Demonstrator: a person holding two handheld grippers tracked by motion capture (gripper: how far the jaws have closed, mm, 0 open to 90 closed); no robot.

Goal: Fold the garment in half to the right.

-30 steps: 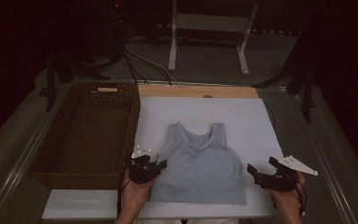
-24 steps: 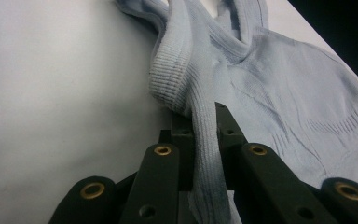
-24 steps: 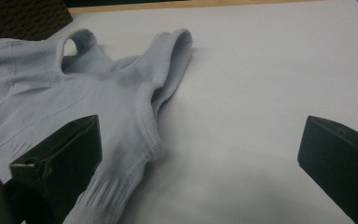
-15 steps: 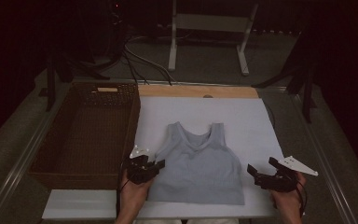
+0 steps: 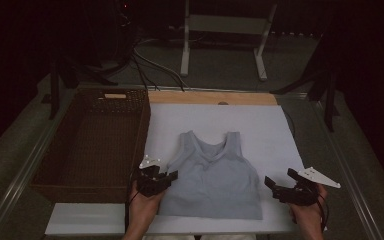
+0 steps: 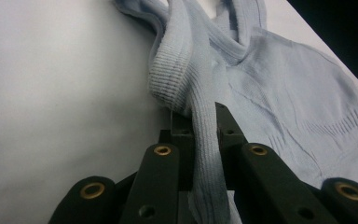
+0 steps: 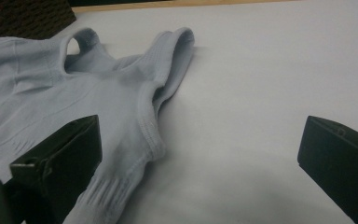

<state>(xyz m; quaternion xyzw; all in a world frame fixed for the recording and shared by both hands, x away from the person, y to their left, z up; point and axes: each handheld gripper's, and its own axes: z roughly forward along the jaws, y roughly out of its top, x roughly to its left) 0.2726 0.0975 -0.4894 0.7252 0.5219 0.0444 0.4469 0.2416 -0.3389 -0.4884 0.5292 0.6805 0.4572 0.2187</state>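
looking down from above, the left claw (image 5: 166, 177) pinches the pale blue tank top's (image 5: 215, 182) side edge on the white worktop (image 5: 260, 125), beside a wicker basket (image 5: 95, 145). its own view shows fabric clamped tight. the right claw (image 7: 198, 154) gapes wide, empty, just beside the top.

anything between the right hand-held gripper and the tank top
Nothing: bare white board separates the open right hand-held gripper from the tank top, seen in the high view.

The tank top (image 5: 213, 181) is ribbed knit cloth, the board (image 5: 260, 125) smooth and matt, the basket (image 5: 92, 145) seemingly woven wicker.
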